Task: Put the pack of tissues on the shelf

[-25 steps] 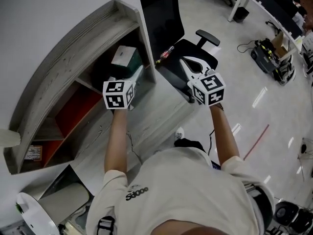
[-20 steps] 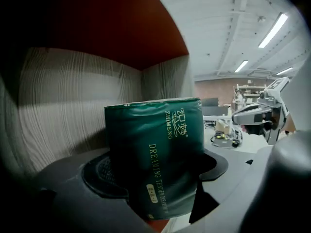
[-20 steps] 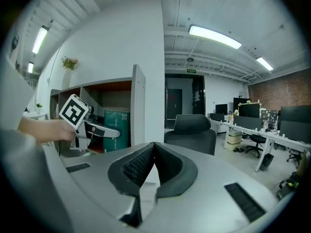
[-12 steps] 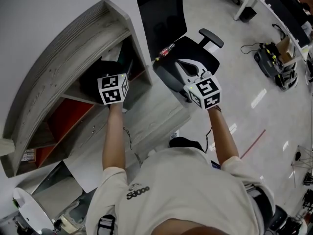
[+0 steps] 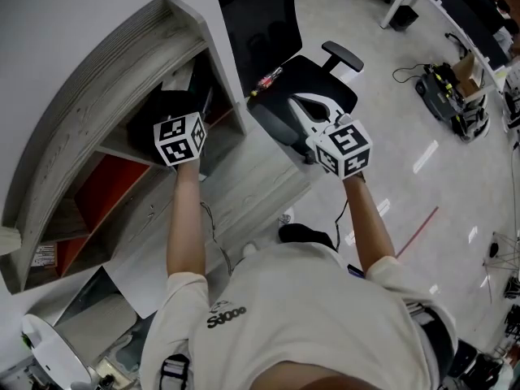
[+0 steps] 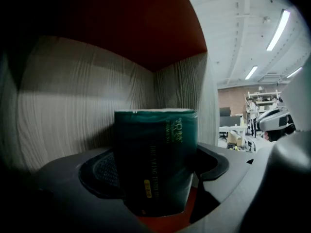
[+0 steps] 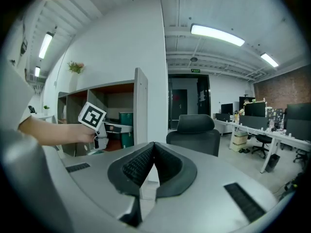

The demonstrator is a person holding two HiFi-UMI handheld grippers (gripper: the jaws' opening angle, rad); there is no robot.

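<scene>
My left gripper (image 6: 156, 176) is shut on a dark green pack of tissues (image 6: 155, 140), held upright between its pads inside a shelf compartment with grey wood walls (image 6: 73, 110) and a red panel above. Whether the pack rests on the shelf floor I cannot tell. In the head view only the left gripper's marker cube (image 5: 180, 139) shows at the mouth of the grey shelf (image 5: 89, 96); the pack is hidden there. The right gripper view shows the green pack (image 7: 126, 126) in the shelf. My right gripper (image 5: 302, 108) is shut and holds nothing, over the chair seat.
A black office chair (image 5: 276, 23) stands right beside the shelf's end panel (image 5: 236, 112). Lower compartments with red backs (image 5: 106, 189) lie to the left. Desks and equipment (image 5: 455, 96) stand across the grey floor to the right.
My left gripper has pushed further into the shelf compartment with the pack, which no longer shows in the head view. The right gripper has stayed about where it was.
</scene>
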